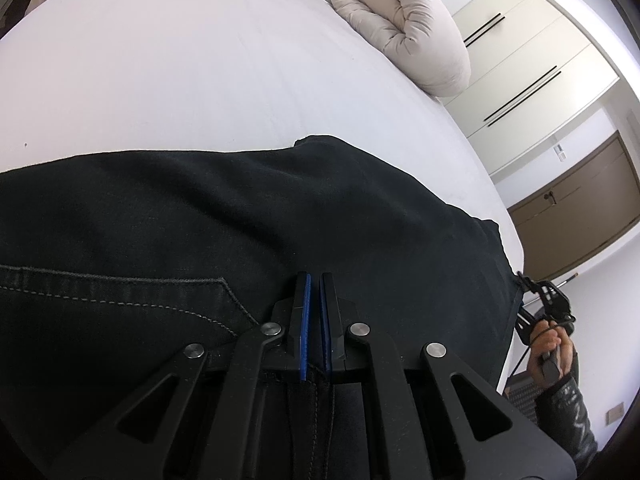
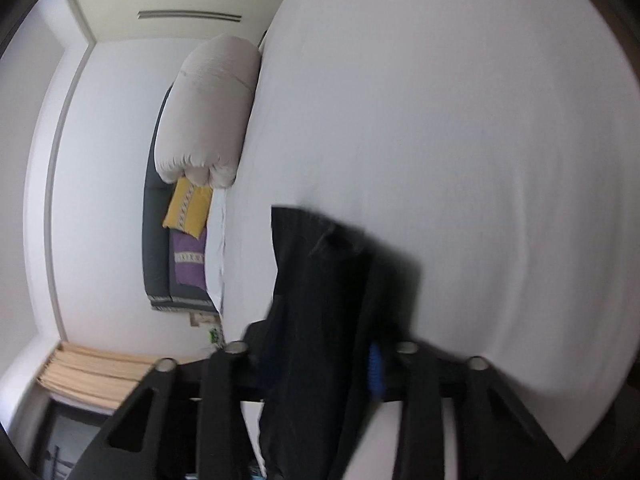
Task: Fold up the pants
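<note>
1. Right under my left gripper (image 1: 315, 280) lie the black pants (image 1: 240, 216), spread across the near side of the bed (image 1: 180, 72). The denim is dark, with grey stitching tracing a pocket corner to my left.
2. My left fingers (image 1: 305, 320), with their blue pads, sit close together with a narrow slit between them, and a fold of the pants seam runs up into that slit at their base. I'd call that a pinch on the waist area.
3. On the right wrist view it's blurred, but the pants hang as a dark bunch straight through my right gripper (image 2: 320, 344), pressed between the fingers, one blue pad (image 2: 375, 372) just showing.
4. No readable writing or brand anywhere on the cloth.
5. Off at the right edge of the bed, my right hand (image 1: 550, 346) grips its handle, holding the pants' far end.
6. Further back, a rolled beige duvet (image 1: 404, 28) rests on the white sheet, and yellow (image 2: 188, 208) and purple (image 2: 190, 260) cushions sit beyond it.
</note>
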The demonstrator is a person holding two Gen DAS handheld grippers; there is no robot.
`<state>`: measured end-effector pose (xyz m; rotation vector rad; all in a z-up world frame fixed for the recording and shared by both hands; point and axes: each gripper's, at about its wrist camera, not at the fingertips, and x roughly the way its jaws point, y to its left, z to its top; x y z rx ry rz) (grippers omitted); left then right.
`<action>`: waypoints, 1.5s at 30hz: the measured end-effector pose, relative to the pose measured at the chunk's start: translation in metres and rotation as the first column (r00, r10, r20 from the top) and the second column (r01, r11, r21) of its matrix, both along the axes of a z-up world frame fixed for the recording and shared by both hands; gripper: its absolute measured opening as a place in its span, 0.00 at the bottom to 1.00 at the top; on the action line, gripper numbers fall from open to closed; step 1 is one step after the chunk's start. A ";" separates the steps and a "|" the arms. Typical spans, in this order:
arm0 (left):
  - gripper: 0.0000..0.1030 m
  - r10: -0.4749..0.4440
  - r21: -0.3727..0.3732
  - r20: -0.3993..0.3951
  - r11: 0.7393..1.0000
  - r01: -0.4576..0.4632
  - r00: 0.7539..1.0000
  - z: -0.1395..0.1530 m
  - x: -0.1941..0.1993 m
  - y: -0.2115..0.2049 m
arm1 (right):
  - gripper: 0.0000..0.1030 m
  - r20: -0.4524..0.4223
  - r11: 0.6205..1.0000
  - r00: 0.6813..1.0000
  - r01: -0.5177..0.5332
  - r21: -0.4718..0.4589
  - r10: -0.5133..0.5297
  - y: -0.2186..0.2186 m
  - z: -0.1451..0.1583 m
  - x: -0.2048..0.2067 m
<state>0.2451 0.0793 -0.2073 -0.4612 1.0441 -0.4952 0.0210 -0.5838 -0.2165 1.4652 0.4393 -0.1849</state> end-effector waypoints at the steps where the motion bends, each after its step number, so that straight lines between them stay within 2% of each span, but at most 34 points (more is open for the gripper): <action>1: 0.05 -0.001 0.000 0.000 1.000 0.001 1.000 -0.001 0.000 0.000 | 0.06 -0.014 1.000 1.000 0.003 0.009 -0.003 -0.004 -0.004 0.002; 3: 0.05 -0.002 0.003 -0.001 1.000 0.002 1.000 -0.002 0.000 -0.001 | 0.05 -0.022 1.000 1.000 -0.011 -0.001 0.011 -0.006 -0.006 0.008; 7: 0.05 -0.003 -0.002 -0.003 1.000 0.003 1.000 -0.003 0.000 -0.003 | 0.06 -0.041 0.997 0.999 -0.019 -0.081 0.016 -0.002 0.006 0.009; 10: 0.05 -0.002 -0.008 -0.003 1.000 0.002 1.000 -0.004 0.000 -0.004 | 0.06 -0.099 0.979 0.995 -0.034 -0.202 0.014 0.010 0.029 0.011; 11: 0.05 -0.002 -0.008 -0.003 1.000 0.002 1.000 -0.005 0.000 -0.004 | 0.06 -0.108 0.965 0.994 -0.053 -0.256 0.026 0.018 0.040 0.015; 13: 0.05 -0.001 -0.011 -0.001 1.000 0.001 1.000 -0.006 0.001 -0.005 | 0.05 -0.143 0.908 0.987 -0.129 -0.399 0.078 0.045 0.071 0.028; 14: 0.05 -0.001 -0.013 -0.002 1.000 0.001 1.000 -0.006 0.001 -0.005 | 0.05 -0.167 0.855 0.979 -0.184 -0.485 0.116 0.066 0.088 0.037; 16: 0.05 0.000 -0.021 -0.003 1.000 -0.001 1.000 -0.008 0.003 -0.006 | 0.05 -0.210 0.727 0.957 -0.288 -0.623 0.198 0.116 0.117 0.052; 18: 0.05 0.002 -0.026 -0.003 1.000 -0.002 1.000 -0.009 0.004 -0.008 | 0.05 -0.294 0.530 0.911 -0.408 -0.744 0.289 0.184 0.134 0.066; 20: 0.05 0.011 -0.036 -0.008 0.999 -0.011 1.000 -0.006 0.004 -0.007 | 0.05 -0.423 0.229 0.836 -0.514 -0.826 0.350 0.270 0.131 0.075; 21: 0.05 0.018 -0.037 -0.011 0.999 -0.018 1.000 -0.003 0.005 -0.008 | 0.05 -0.478 0.103 0.801 -0.543 -0.833 0.360 0.304 0.122 0.077; 23: 0.06 0.028 -0.063 -0.033 0.998 -0.030 0.999 0.003 0.004 -0.009 | 0.05 -0.609 -0.179 0.732 -0.583 -0.792 0.307 0.365 0.085 0.082; 24: 0.08 0.026 -0.081 -0.040 0.996 -0.030 0.999 0.006 0.003 -0.010 | 0.05 -0.657 -0.262 0.702 -0.603 -0.754 0.276 0.383 0.065 0.084; 25: 0.15 0.019 -0.101 -0.048 0.995 -0.024 0.999 0.010 0.002 -0.014 | 0.06 -0.681 -0.310 0.690 -0.610 -0.729 0.246 0.394 0.050 0.084; 26: 0.27 0.007 -0.124 -0.055 0.992 -0.014 0.998 0.013 0.001 -0.018 | 0.06 -0.670 -0.327 0.710 -0.593 -0.736 0.218 0.399 0.043 0.082; 27: 0.38 -0.001 -0.147 -0.063 0.989 -0.008 0.998 0.016 0.000 -0.022 | 0.06 -0.659 -0.306 0.719 -0.591 -0.746 0.220 0.397 0.045 0.081; 28: 0.69 -0.004 -0.176 -0.075 0.984 -0.009 0.997 0.017 -0.001 -0.027 | 0.06 -0.652 -0.277 0.723 -0.593 -0.756 0.229 0.393 0.048 0.081; 29: 0.85 0.000 -0.206 -0.084 0.978 -0.018 0.996 0.018 -0.001 -0.032 | 0.06 -0.642 -0.259 0.731 -0.590 -0.765 0.229 0.389 0.052 0.081; 32: 0.88 -0.035 -0.279 -0.124 0.960 -0.001 0.992 0.018 0.001 -0.049 | 0.06 -0.620 -0.280 0.752 -0.560 -0.780 0.223 0.389 0.063 0.076; 35: 0.89 -0.081 -0.299 -0.192 0.954 0.020 0.978 0.015 0.008 -0.067 | 0.06 -0.585 -0.278 0.777 -0.523 -0.805 0.233 0.390 0.077 0.072; 37: 0.89 -0.094 -0.338 -0.230 0.941 0.011 0.969 0.012 0.012 -0.072 | 0.06 -0.568 -0.285 0.787 -0.502 -0.817 0.242 0.396 0.085 0.069; 39: 0.89 -0.098 -0.351 -0.281 0.936 -0.007 0.955 0.006 0.017 -0.075 | 0.06 -0.555 -0.310 0.793 -0.477 -0.823 0.252 0.406 0.093 0.065; 42: 0.89 -0.118 -0.356 -0.306 0.935 0.001 0.945 0.002 0.025 -0.079 | 0.06 -0.551 -0.351 0.791 -0.452 -0.820 0.268 0.421 0.095 0.061; 43: 0.87 -0.122 -0.359 -0.308 0.933 0.003 0.943 0.003 0.027 -0.079 | 0.06 -0.552 -0.368 0.788 -0.444 -0.817 0.273 0.426 0.095 0.061; 45: 0.74 -0.138 -0.349 -0.301 0.937 0.026 0.944 0.006 0.031 -0.080 | 0.06 -0.557 -0.398 0.779 -0.432 -0.809 0.287 0.436 0.094 0.061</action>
